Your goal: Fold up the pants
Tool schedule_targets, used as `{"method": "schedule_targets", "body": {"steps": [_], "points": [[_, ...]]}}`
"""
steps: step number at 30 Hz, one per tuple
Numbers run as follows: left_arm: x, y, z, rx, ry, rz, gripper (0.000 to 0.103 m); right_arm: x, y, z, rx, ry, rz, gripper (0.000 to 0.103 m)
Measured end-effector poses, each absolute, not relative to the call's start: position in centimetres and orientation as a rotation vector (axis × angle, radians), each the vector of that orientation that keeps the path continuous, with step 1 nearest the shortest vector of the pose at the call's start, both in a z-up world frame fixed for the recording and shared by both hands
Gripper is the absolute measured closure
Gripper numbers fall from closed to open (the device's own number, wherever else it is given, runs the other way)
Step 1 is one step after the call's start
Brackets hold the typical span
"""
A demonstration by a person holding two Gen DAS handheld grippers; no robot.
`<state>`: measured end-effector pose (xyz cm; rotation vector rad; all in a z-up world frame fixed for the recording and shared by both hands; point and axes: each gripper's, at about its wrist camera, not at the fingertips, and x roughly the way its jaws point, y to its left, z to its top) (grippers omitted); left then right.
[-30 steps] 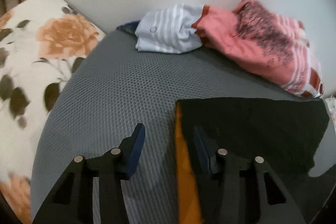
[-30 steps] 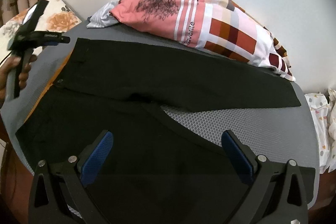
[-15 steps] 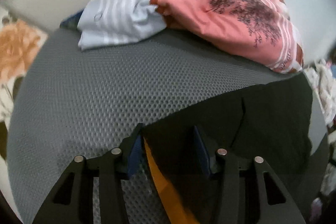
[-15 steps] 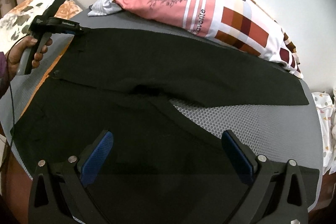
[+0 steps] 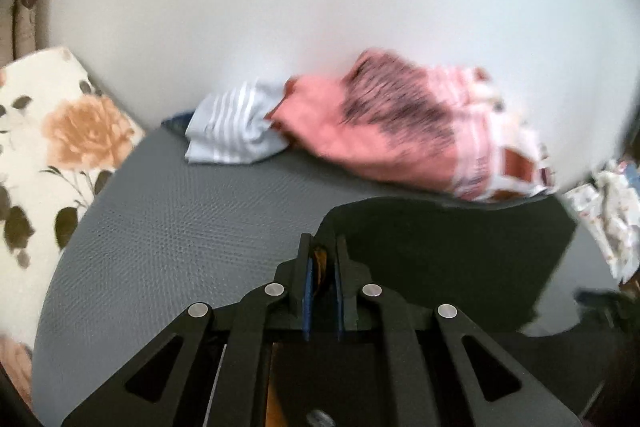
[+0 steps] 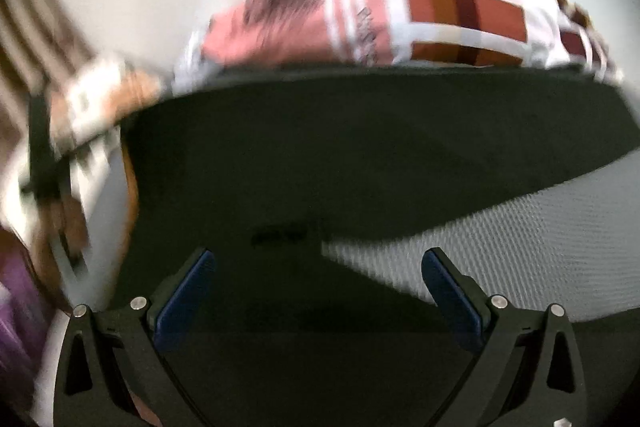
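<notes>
Black pants [image 6: 340,155] with an orange lining lie spread on the grey mesh table [image 6: 520,239]. My left gripper [image 5: 322,259] is shut on the waistband corner of the pants [image 5: 440,255], with orange lining showing between its pads, and holds it lifted off the table. My right gripper [image 6: 316,279] is open and empty, low over the crotch area of the pants. The left gripper and the hand that holds it show blurred at the left edge of the right wrist view [image 6: 60,163].
A pile of clothes lies along the table's far edge by the white wall: a pink patterned top [image 5: 384,131] and a pale blue striped garment [image 5: 236,131]. A floral cushion [image 5: 52,147] stands at the left. More cloth [image 5: 612,211] lies off the right end.
My left gripper has closed on the pants' waistband corner and lifted it. My right gripper has moved forward and down toward the pants, still open; both views are motion-blurred.
</notes>
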<state>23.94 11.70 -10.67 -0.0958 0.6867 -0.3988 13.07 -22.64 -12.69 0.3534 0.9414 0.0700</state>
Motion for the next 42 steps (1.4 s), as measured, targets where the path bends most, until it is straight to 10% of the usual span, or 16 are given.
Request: {"method": "schedule_targets", "body": {"steps": [16,17,20,42], "points": [[8.0,10.1,-10.2,-0.174,0.733,-0.501,0.094,24.0,-29.7,-17.2,0.927,1.019,0.179,0.011],[7.7,10.1,-10.3,-0.182,0.742,-0.503,0.094,24.7,-29.5,-17.8,0.923,1.043,0.175,0.02],[7.5,10.1,-10.8,-0.184,0.767,-0.494,0.094,25.4,-29.6,-19.5,0.935,1.113,0.15,0.098],[0.9,14.3,-14.0,-0.024,0.917,-0.35,0.094,-0.1,-22.5,-17.5,0.779,1.062,0.208,0.097]]}}
